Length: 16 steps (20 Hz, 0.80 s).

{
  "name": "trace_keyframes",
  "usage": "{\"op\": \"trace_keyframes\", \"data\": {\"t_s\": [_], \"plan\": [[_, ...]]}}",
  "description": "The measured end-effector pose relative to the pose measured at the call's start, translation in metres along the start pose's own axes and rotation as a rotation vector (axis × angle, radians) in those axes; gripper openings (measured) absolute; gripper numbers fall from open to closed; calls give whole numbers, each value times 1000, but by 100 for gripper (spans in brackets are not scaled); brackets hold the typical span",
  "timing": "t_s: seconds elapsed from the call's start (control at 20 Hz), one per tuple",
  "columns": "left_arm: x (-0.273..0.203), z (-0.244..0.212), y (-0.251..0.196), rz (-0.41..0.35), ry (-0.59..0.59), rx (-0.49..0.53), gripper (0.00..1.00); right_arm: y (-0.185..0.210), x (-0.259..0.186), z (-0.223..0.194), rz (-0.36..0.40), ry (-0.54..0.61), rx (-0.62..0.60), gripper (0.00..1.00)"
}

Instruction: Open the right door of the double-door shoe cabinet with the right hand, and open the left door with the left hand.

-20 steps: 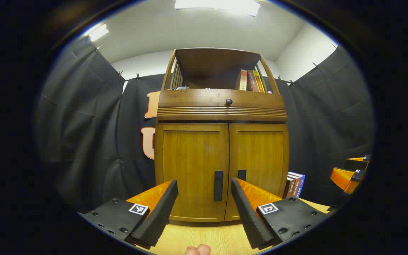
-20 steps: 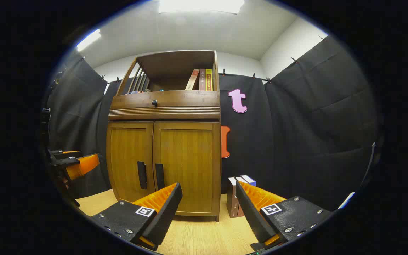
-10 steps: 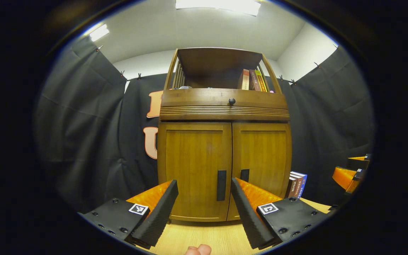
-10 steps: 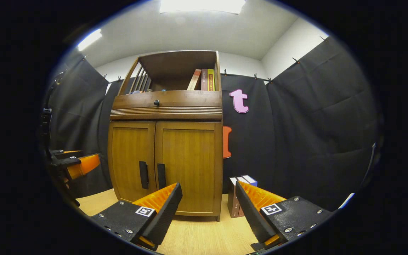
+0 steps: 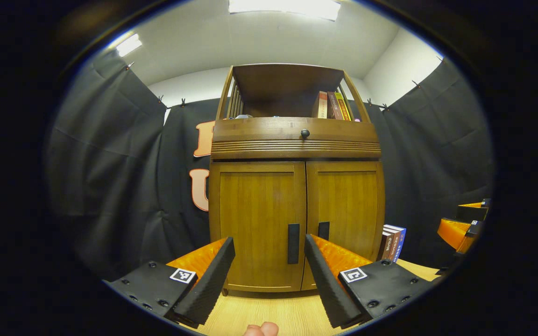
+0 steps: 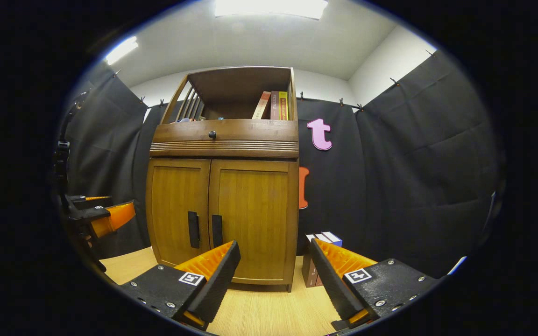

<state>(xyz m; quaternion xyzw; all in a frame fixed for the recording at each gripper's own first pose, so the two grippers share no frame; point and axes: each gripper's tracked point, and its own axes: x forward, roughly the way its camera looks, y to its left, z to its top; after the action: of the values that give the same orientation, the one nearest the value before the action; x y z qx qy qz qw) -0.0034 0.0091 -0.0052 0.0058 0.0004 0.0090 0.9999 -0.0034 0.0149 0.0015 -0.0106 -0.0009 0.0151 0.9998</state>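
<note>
Wooden shoe cabinet (image 5: 297, 196) stands dead ahead on the desk (image 5: 269, 312), both doors shut. I judge I am at the approach: my left tongs (image 5: 269, 261) and right tongs (image 6: 273, 266) gape wide, holding nothing. The left door (image 5: 257, 224) sits at twelve o'clock of the left tongs, its handle (image 5: 293, 243) between the fingers. The right door handle (image 6: 216, 231) lies at eleven o'clock of the right tongs; I must swing there next. Books (image 6: 318, 256) standing at the cabinet's right side could crowd that door's swing.

Left claw (image 5: 269, 261) gapes before the shoe cabinet's (image 5: 297, 186) closed doors.
</note>
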Motion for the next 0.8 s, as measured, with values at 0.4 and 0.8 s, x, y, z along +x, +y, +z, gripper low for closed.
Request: {"op": "trace_keyframes", "data": {"t_s": [0.4,0.8], "plan": [[-1,1,5,11,-4,-15,99,5,3,-1,3,-2,9,93],[0,-2,15,51,10,2,94,33,20,-14,77,13,41,93]]}}
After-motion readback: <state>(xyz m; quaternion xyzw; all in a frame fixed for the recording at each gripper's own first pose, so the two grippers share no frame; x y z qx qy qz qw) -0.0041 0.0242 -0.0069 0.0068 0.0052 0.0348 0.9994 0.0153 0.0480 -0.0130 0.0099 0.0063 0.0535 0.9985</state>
